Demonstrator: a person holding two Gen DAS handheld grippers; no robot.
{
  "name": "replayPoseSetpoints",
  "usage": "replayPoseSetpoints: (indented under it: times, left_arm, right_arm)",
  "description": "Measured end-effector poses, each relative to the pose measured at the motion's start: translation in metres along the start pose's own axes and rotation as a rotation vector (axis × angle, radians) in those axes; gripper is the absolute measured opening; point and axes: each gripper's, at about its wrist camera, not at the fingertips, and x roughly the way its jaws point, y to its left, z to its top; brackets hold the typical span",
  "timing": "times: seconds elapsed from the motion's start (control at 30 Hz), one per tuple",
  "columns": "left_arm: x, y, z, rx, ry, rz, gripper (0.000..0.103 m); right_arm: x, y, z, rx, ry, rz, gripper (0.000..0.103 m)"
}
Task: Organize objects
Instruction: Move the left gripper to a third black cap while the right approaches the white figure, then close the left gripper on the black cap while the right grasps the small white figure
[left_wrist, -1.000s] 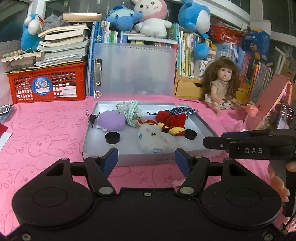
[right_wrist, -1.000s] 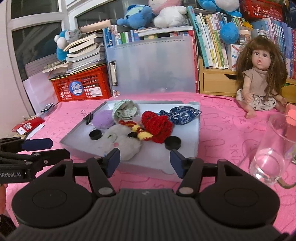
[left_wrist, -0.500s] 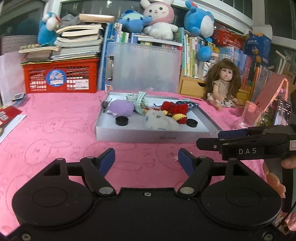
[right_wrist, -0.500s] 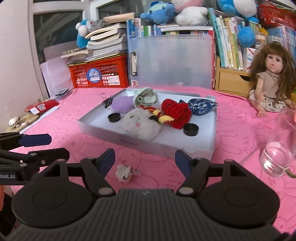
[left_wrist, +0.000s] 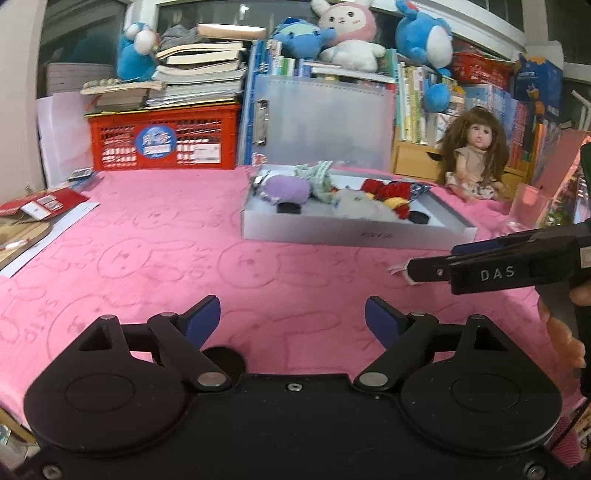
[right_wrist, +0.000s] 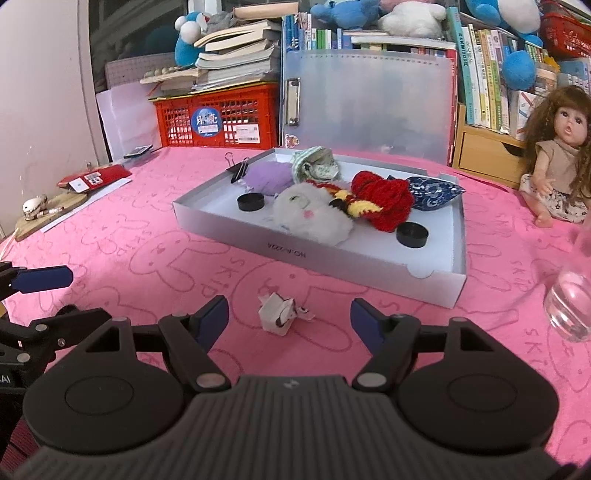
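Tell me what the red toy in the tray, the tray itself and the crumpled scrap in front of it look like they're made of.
Red toy: knitted or crocheted yarn, matte; thick looped strands show.
Tray: probably thin cardboard with a smooth white-grey finish; folded walls, a cut notch at the corner and printed lettering.
Crumpled scrap: looks like paper, white with dark print; sharp creases.

right gripper (right_wrist: 289, 319) fingers spread wide over crumpled paper (right_wrist: 279, 313) on pink tabletop (right_wrist: 147, 258), nothing gripped; tray (right_wrist: 369, 262) of toys behind
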Motion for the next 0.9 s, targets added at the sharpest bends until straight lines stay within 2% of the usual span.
replayPoseSetpoints:
  times: [0.2,0.47,0.67,0.8,0.9]
  left_arm:
    - [-0.006,0.010,-0.013,-0.002,-0.018,0.067,0.085]
    - [-0.014,0.016,-0.028,-0.015,-0.022,0.109,0.076]
    - [-0.013,0.020,-0.035,-0.028,0.008,0.123,0.063]
    - [-0.013,0.019,-0.036,-0.023,0.015,0.127,0.049]
    - [-0.014,0.019,-0.036,-0.023,0.013,0.123,0.038]
  right_arm:
    - [0.007,0.006,-0.004,-0.017,0.006,-0.010,0.083]
    - [0.011,0.010,-0.005,-0.018,-0.001,-0.024,0.083]
    - [0.013,0.015,-0.006,-0.039,-0.004,-0.034,0.083]
    - [0.014,0.018,-0.007,-0.048,-0.006,-0.032,0.083]
    - [0.014,0.019,-0.007,-0.046,-0.009,-0.025,0.076]
